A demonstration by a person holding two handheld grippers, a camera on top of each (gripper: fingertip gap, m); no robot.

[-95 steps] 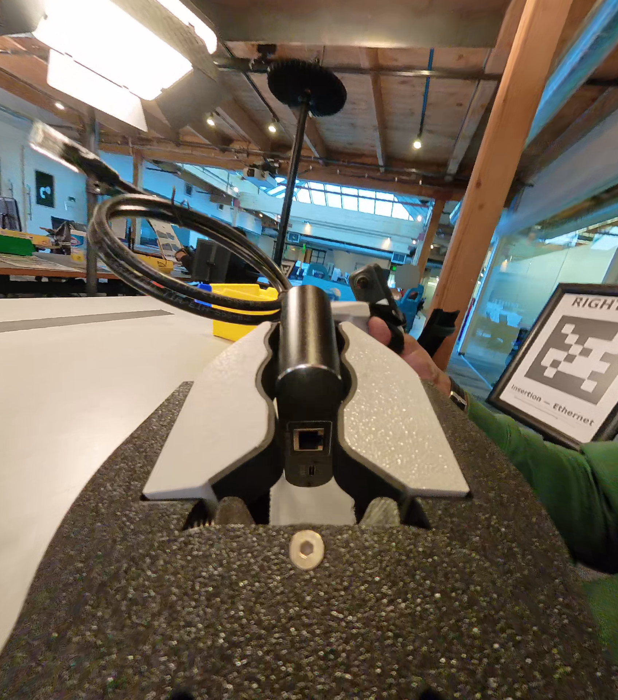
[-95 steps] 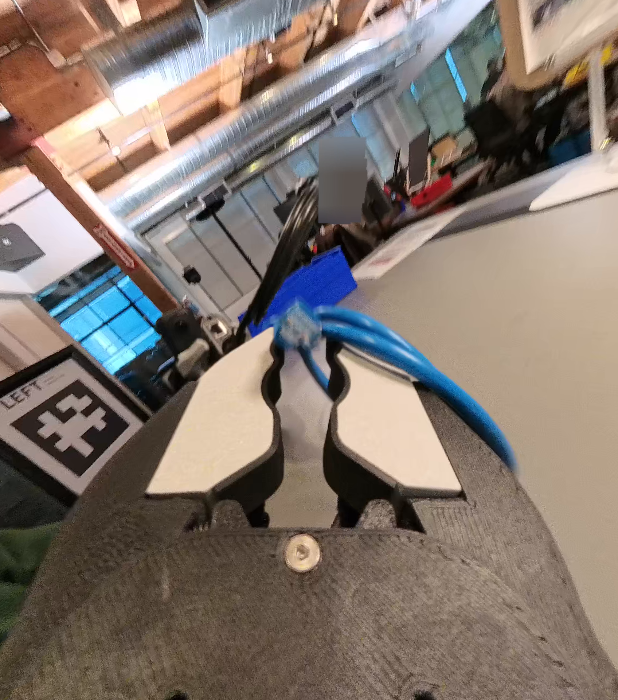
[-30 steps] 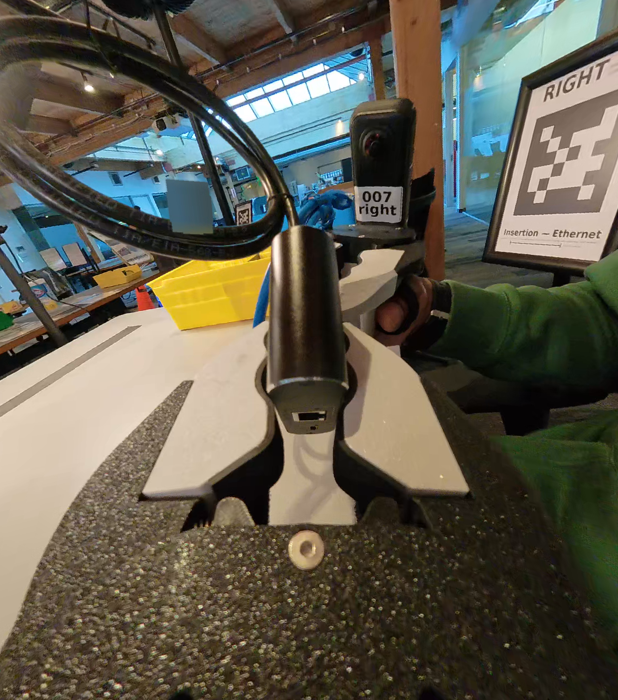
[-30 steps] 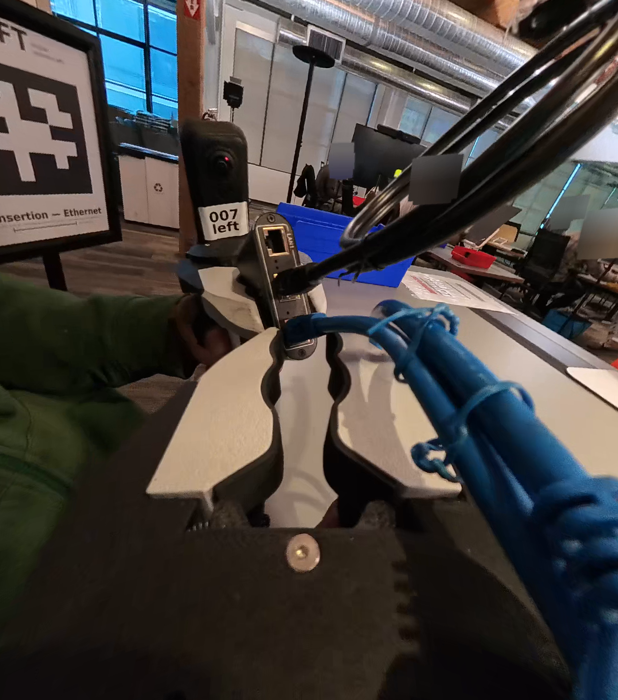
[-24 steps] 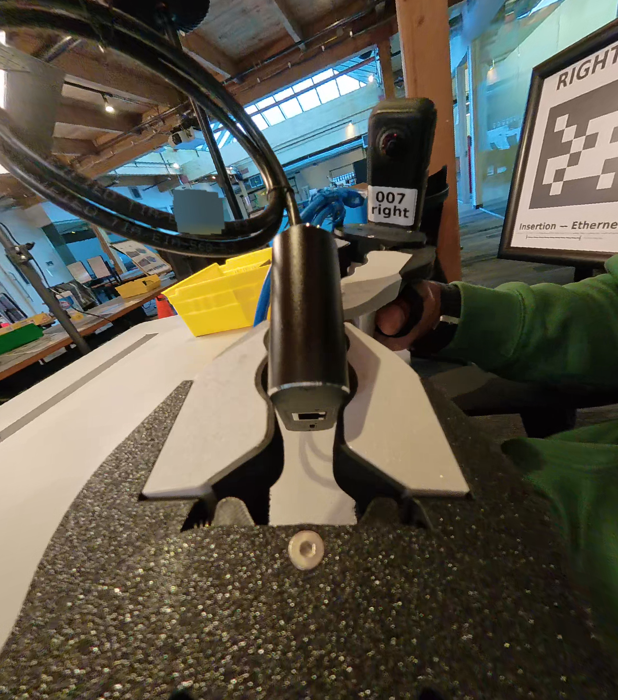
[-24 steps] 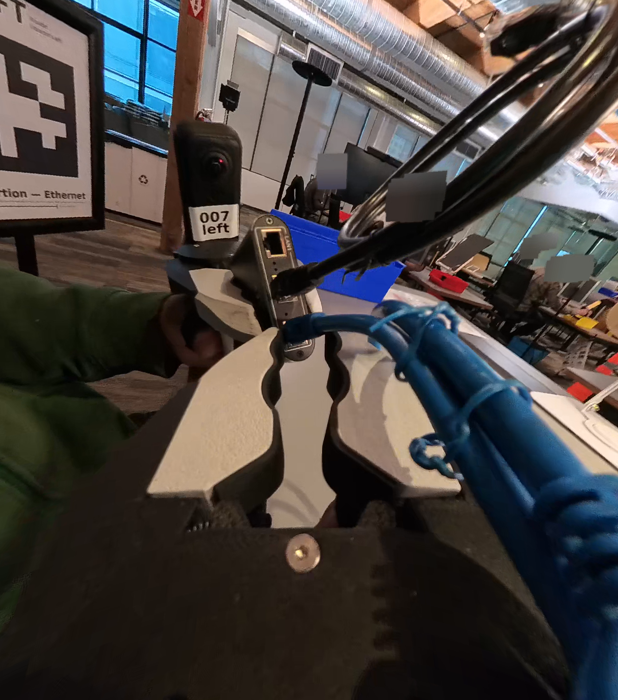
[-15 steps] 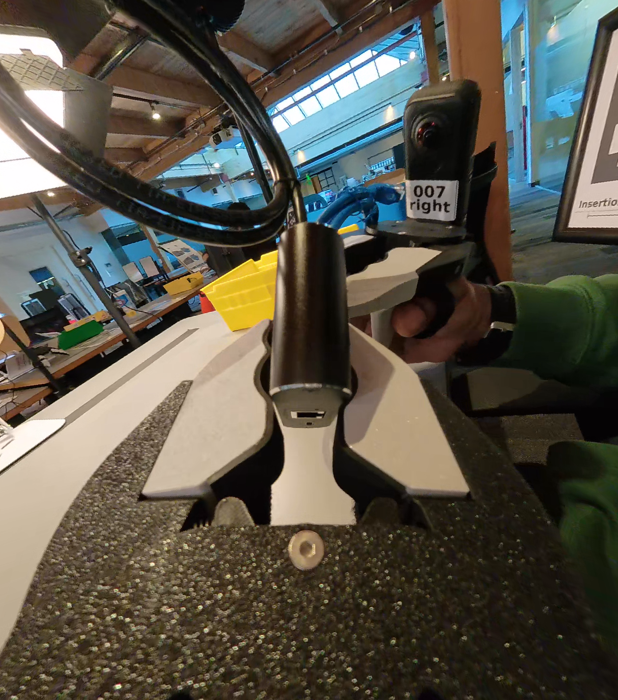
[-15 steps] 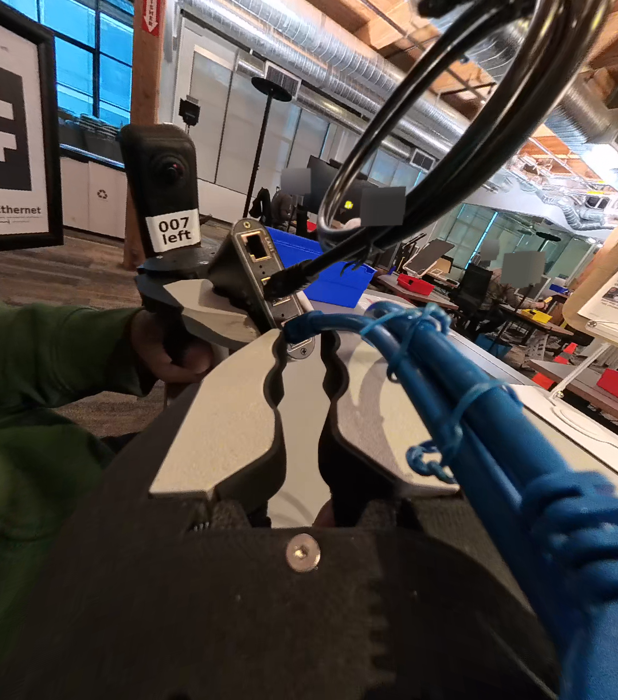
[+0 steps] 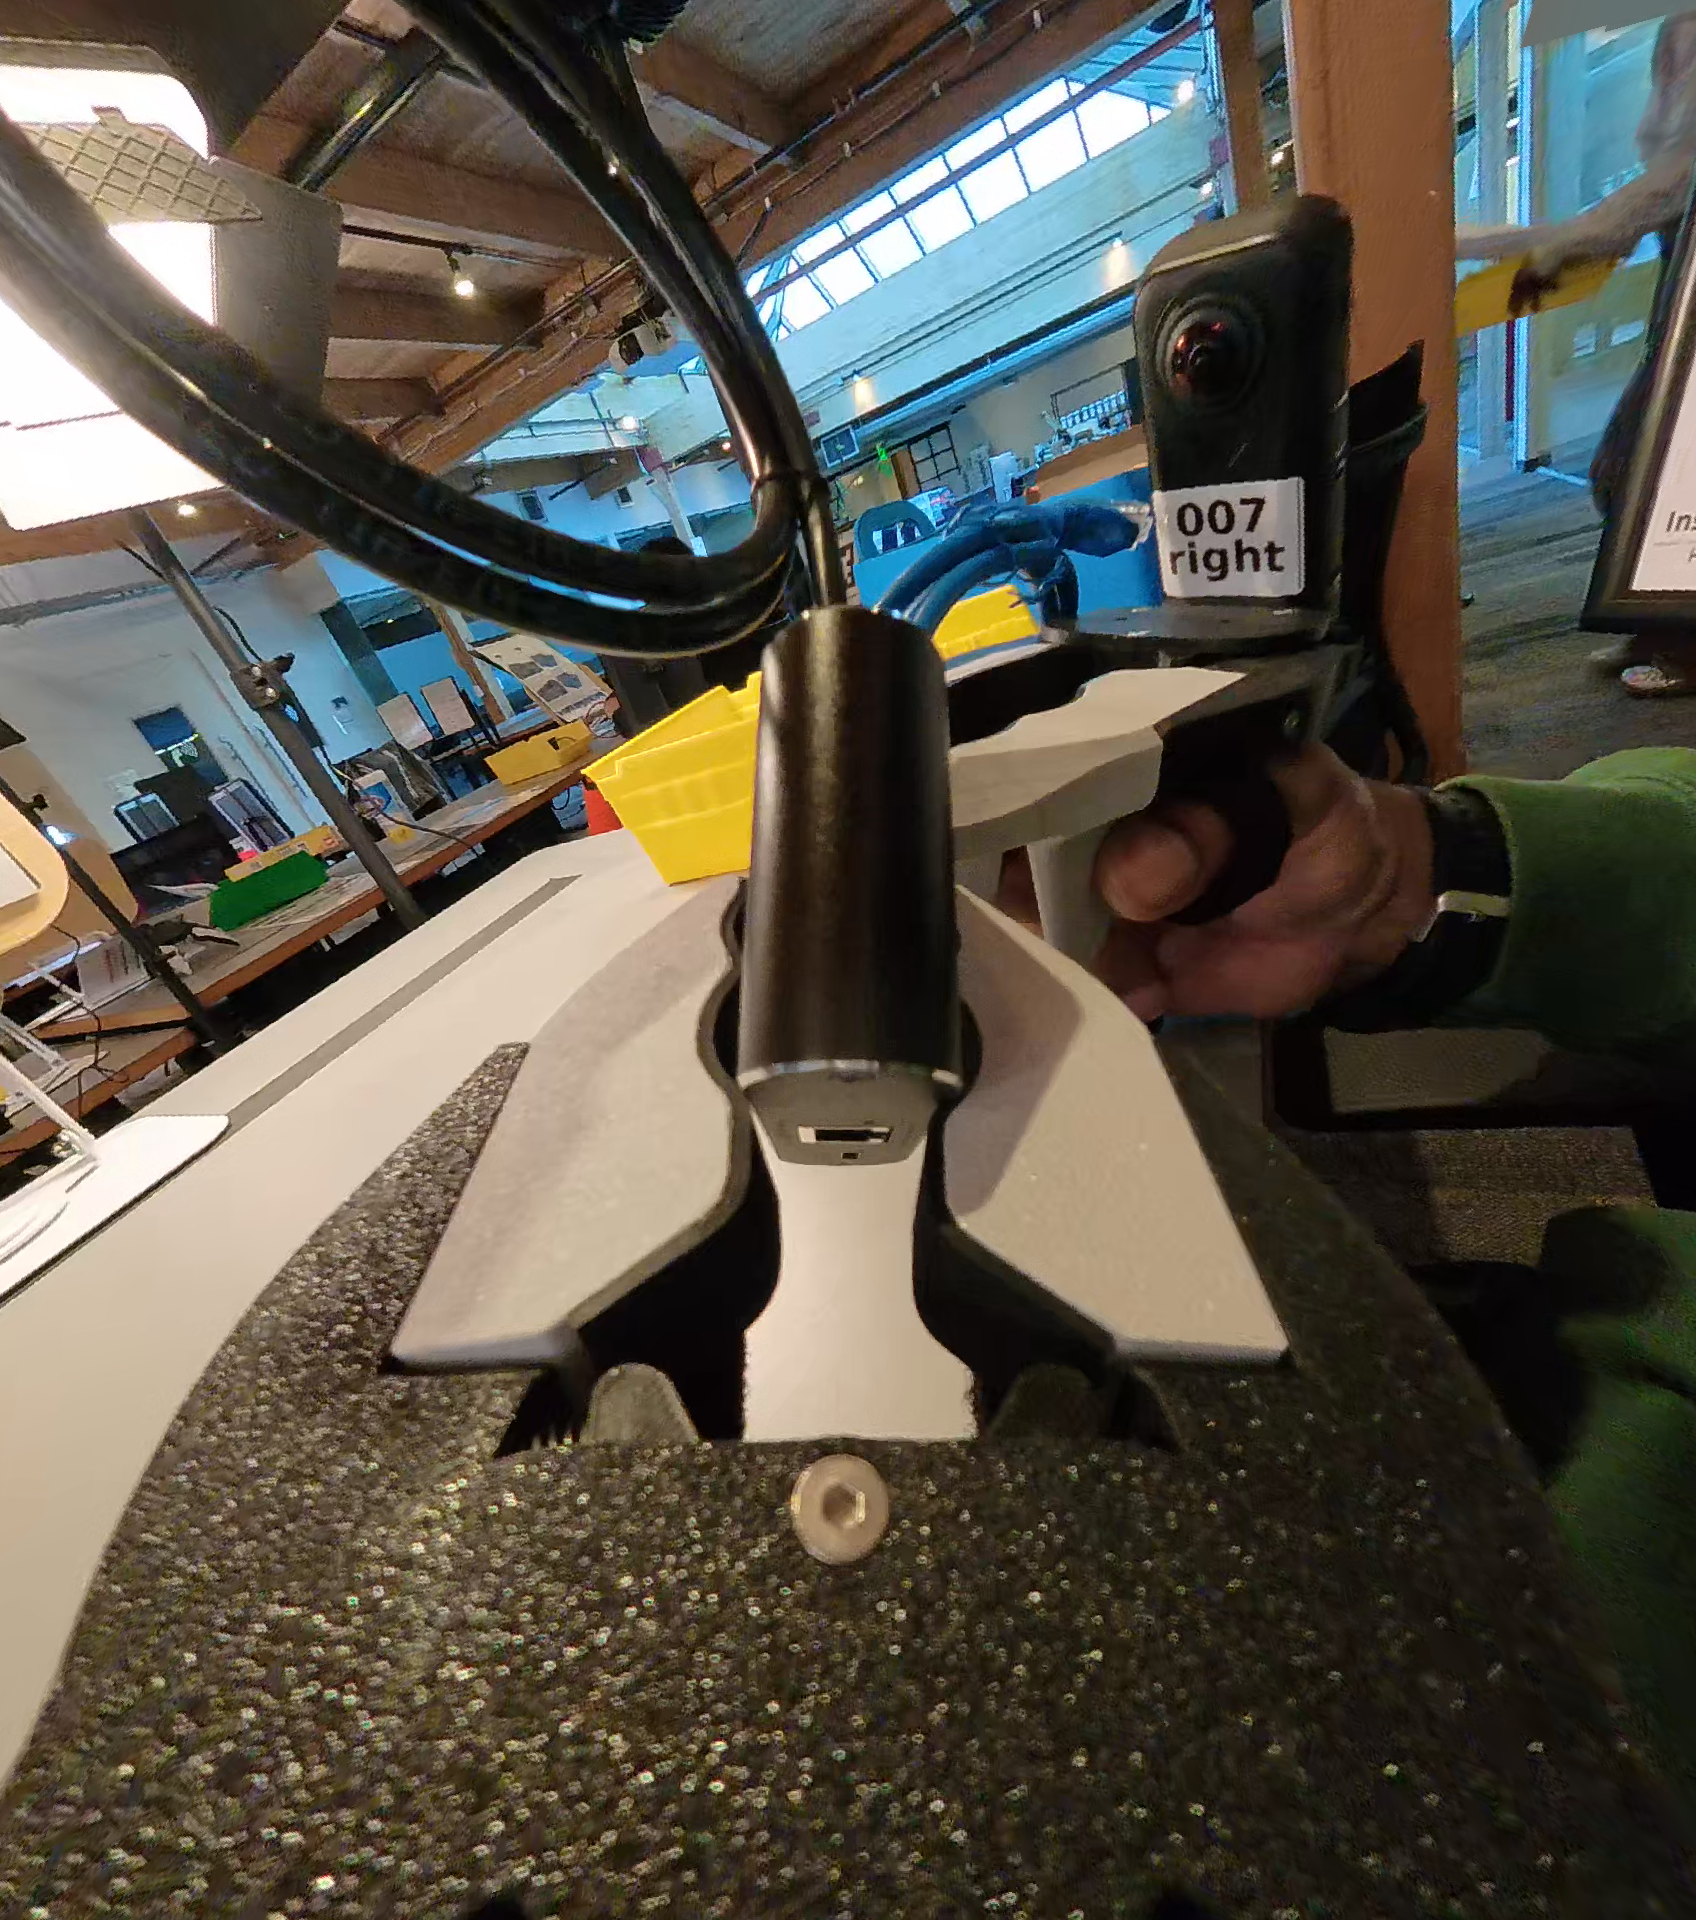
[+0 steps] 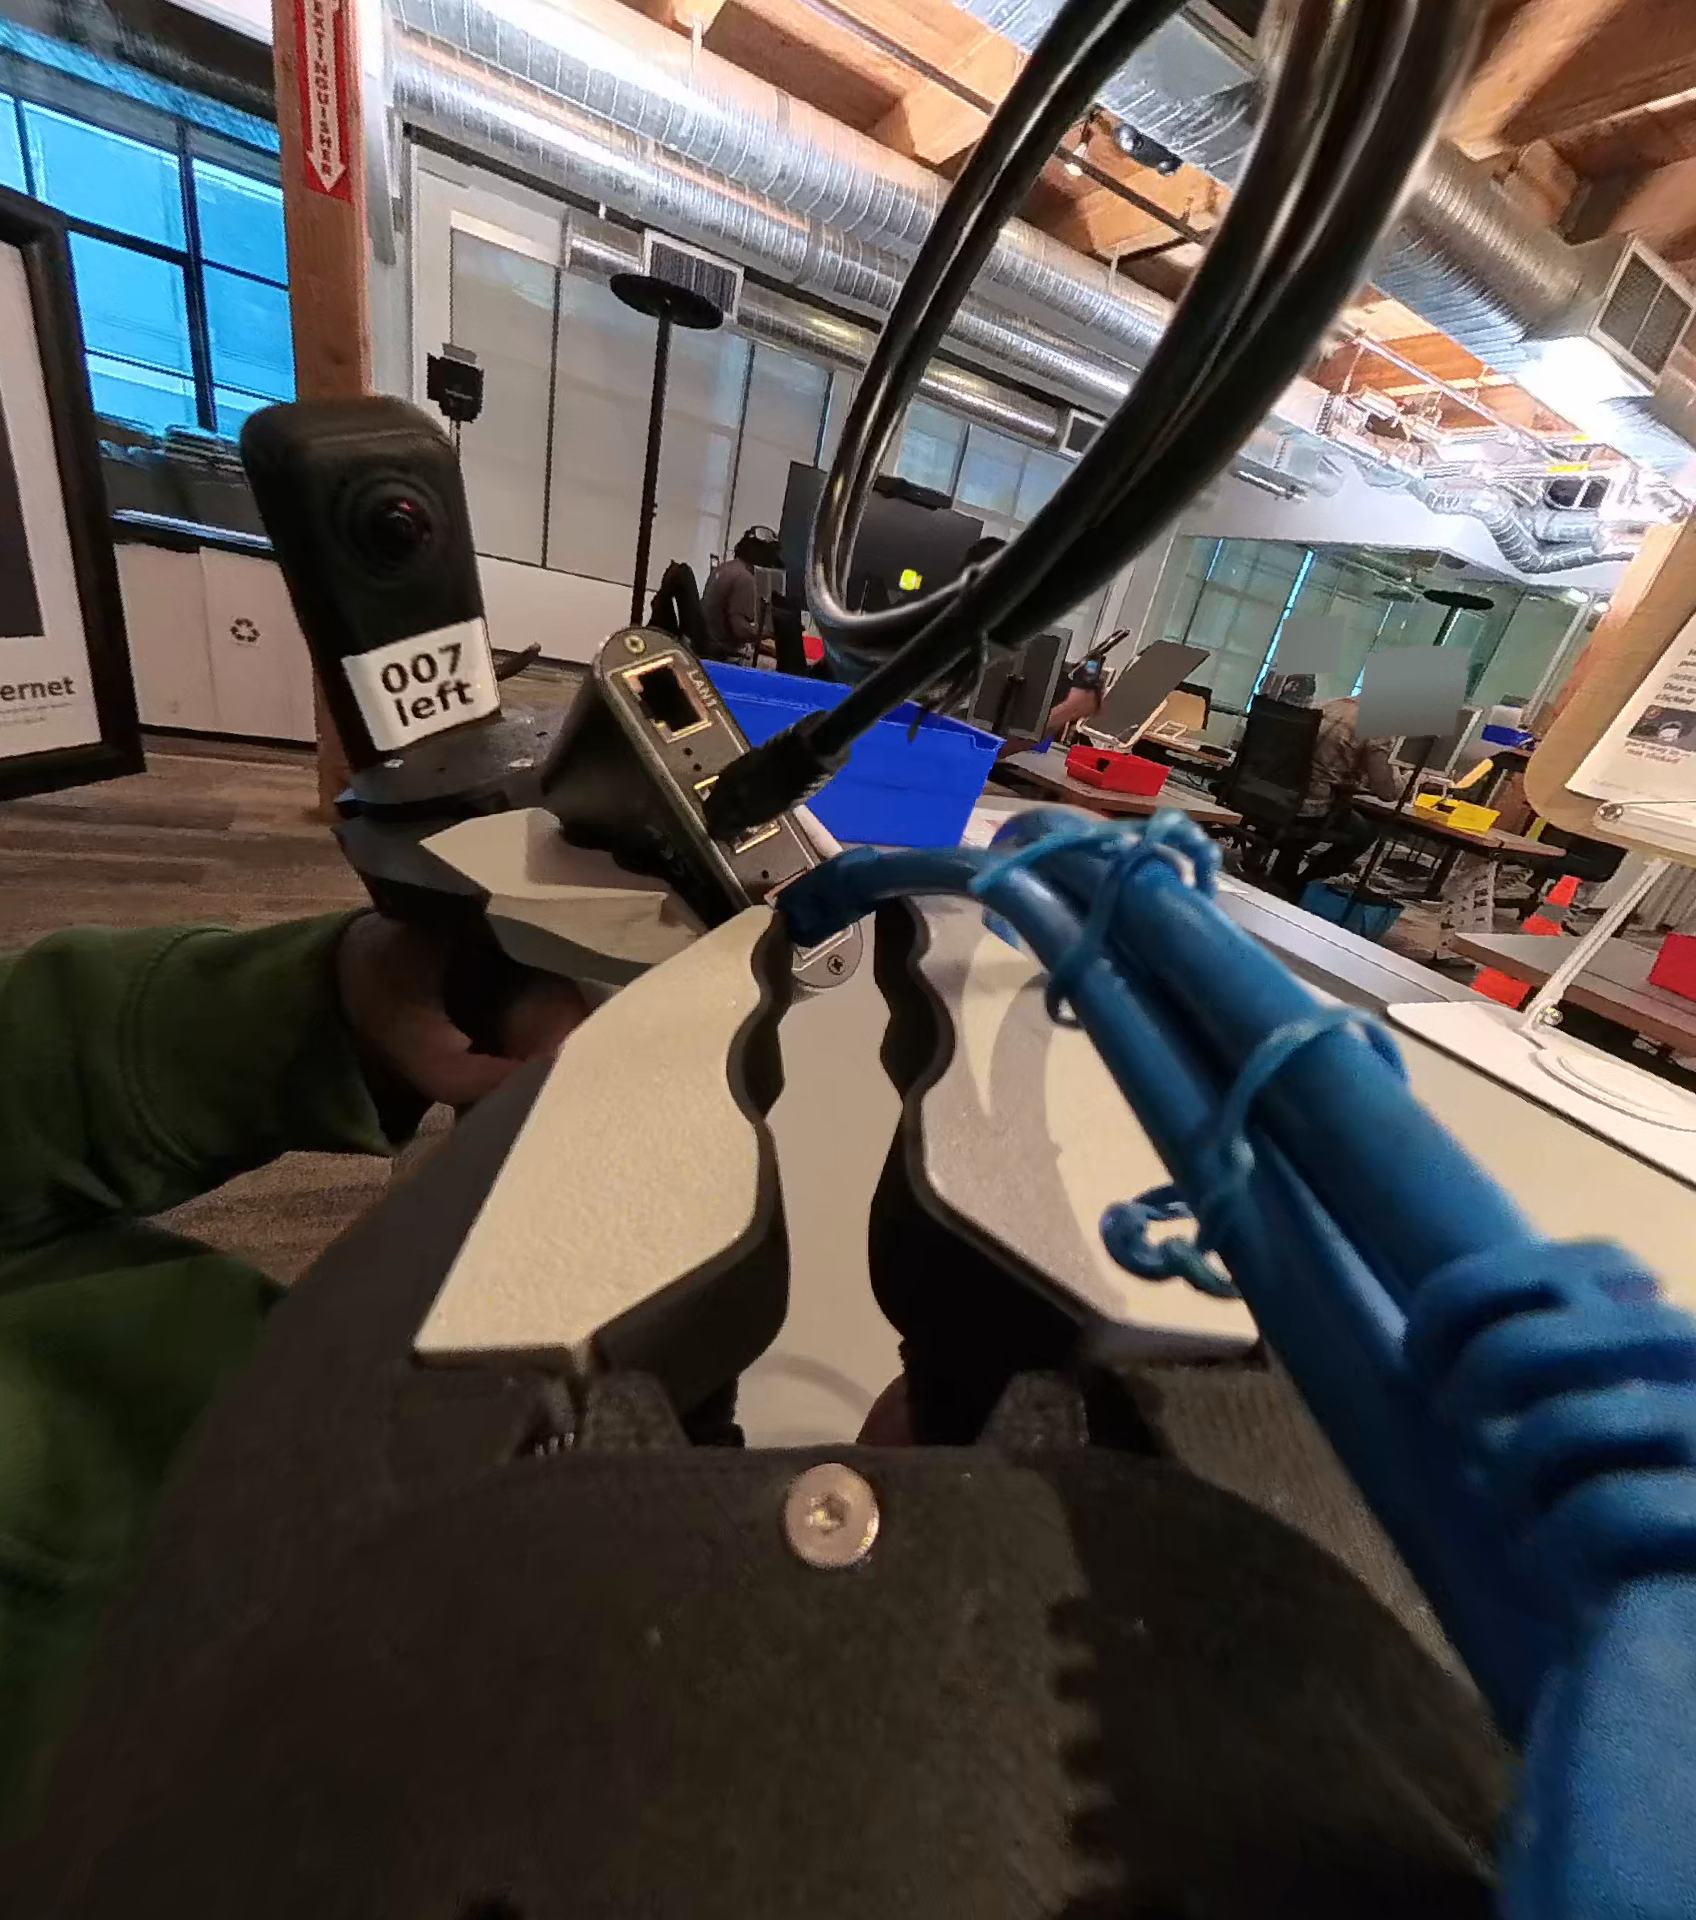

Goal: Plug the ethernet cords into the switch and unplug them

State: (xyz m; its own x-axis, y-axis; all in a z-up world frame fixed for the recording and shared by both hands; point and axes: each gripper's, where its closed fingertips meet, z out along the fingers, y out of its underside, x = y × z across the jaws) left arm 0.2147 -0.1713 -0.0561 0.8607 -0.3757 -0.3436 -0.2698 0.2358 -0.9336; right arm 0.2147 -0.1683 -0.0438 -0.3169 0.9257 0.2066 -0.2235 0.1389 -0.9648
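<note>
The left gripper (image 9: pixel 849 997) has its jaws squeezed tight around the black switch (image 9: pixel 849 831), to keep it steady in the air. The switch's long side runs away from this camera, and its far port end faces the right gripper (image 10: pixel 823 935). That gripper's jaws pinch the blue cord (image 10: pixel 1187 997) by its plug, right at a port. A black cord (image 10: pixel 792 769) is already plugged in.

switch (image 9: pixel 849 862) between left jaws | cord (image 10: pixel 1239 1060) plug seemingly at switch port
</note>
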